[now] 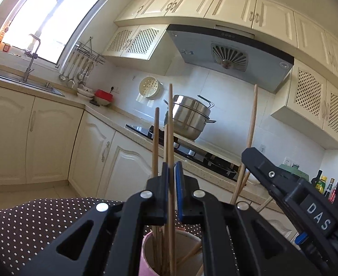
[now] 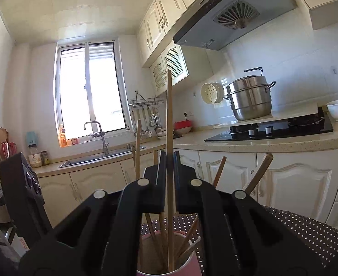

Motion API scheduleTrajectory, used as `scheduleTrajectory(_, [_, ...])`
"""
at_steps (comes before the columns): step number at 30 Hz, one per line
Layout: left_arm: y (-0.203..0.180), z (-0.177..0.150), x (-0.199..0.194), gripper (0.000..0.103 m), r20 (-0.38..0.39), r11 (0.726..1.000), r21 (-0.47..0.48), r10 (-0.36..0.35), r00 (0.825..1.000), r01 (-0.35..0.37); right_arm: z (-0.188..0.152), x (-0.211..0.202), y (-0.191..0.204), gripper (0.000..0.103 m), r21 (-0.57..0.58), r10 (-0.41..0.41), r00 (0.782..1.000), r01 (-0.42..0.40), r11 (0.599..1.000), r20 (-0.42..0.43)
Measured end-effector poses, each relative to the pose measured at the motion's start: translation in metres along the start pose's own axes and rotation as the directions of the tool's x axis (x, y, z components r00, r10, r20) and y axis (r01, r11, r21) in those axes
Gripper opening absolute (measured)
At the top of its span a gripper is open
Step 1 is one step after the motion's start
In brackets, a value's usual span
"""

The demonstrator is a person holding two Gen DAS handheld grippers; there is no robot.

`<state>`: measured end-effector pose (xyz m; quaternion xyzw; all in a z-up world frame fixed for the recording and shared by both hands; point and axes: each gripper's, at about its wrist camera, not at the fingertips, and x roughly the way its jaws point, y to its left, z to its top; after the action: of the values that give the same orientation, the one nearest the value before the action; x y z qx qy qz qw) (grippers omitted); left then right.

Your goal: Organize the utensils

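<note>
Left wrist view: left gripper pinches one long wooden chopstick upright over the pink paper cup on the polka-dot cloth, likely to drop it in. Right wrist view: right gripper clamps another wooden chopstick, tip inside the same cup with other sticks.

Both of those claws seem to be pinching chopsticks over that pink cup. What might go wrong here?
1. The left gripper and right gripper crowd the same pink cup; they might collide.
2. Each clamped chopstick is thin; it could slip or tilt.
3. Loose chopsticks lean outward; a nudge might tip the cup off the dotted cloth.
</note>
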<state>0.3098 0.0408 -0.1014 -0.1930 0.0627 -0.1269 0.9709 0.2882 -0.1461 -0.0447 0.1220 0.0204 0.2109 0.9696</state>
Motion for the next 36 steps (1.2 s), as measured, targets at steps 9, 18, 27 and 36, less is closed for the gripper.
scheduleTrajectory(9, [-0.004, 0.001, -0.015, 0.030, -0.023, 1.000, 0.012, 0.024, 0.999, -0.024, -0.007, -0.008, 0.005, 0.006, -0.004, -0.019, 0.999, 0.019, 1.000, -0.040])
scheduleTrajectory(18, [-0.009, 0.006, -0.035, 0.039, -0.017, 0.998, 0.044, 0.055, 0.998, -0.054, -0.008, -0.014, 0.010, 0.006, -0.013, -0.030, 0.998, 0.029, 0.999, -0.059])
scheduleTrajectory(27, [-0.011, 0.011, -0.052, 0.045, -0.013, 0.995, 0.058, 0.085, 0.996, -0.084, -0.010, -0.019, 0.014, 0.006, -0.023, -0.049, 0.995, 0.047, 0.999, -0.086])
scheduleTrajectory(36, [-0.015, 0.013, -0.067, 0.051, -0.024, 0.993, 0.073, 0.097, 0.995, -0.095, -0.010, -0.025, 0.020, 0.007, -0.033, -0.071, 0.991, 0.068, 0.997, -0.117])
